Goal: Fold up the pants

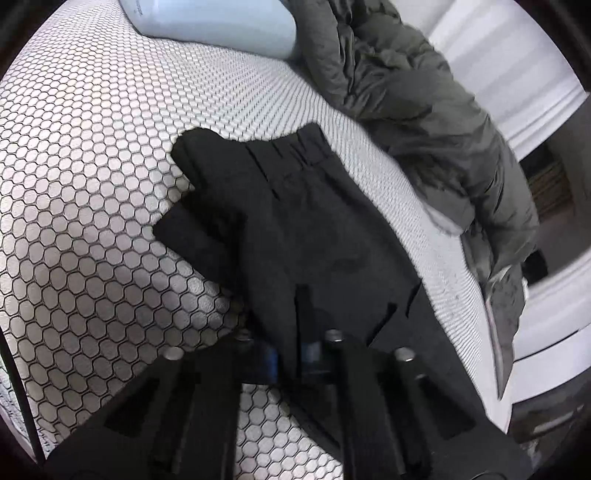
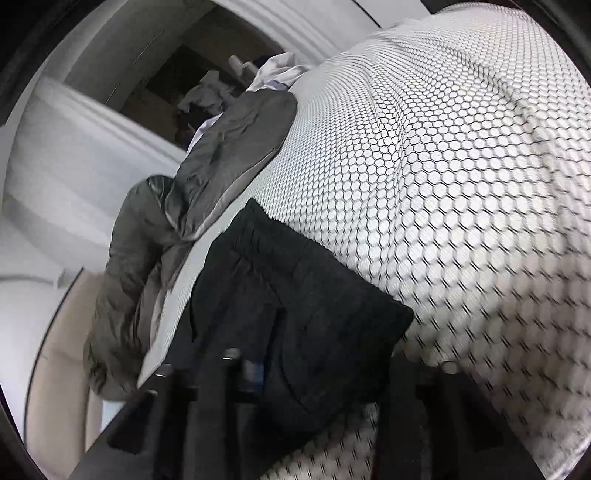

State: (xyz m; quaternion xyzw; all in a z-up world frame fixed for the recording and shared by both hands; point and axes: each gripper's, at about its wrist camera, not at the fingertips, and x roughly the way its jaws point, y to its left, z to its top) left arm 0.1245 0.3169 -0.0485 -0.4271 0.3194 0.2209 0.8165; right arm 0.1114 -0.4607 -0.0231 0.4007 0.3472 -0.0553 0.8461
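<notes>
- Left claw (image 1: 301,325): fingers pressed onto a fold of the black pants (image 1: 295,221), pinching the cloth.
- Right claw (image 2: 288,365): fabric bunched over its fingers; can't tell if it grips.
- Pants: matte black, soft, folded into a rough slab on the bed (image 1: 92,184); long axis runs away from both cameras, pleated waistband at the far end.
- Bed cover: white, black hexagon print.
- Grey puffy jacket (image 1: 424,110), crinkled, just beside the pants.
- Pale blue pillow (image 1: 207,22).

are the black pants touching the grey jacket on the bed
Apart. The left wrist view shows a strip of white patterned bedcover running between the black pants and the grey jacket.
</notes>
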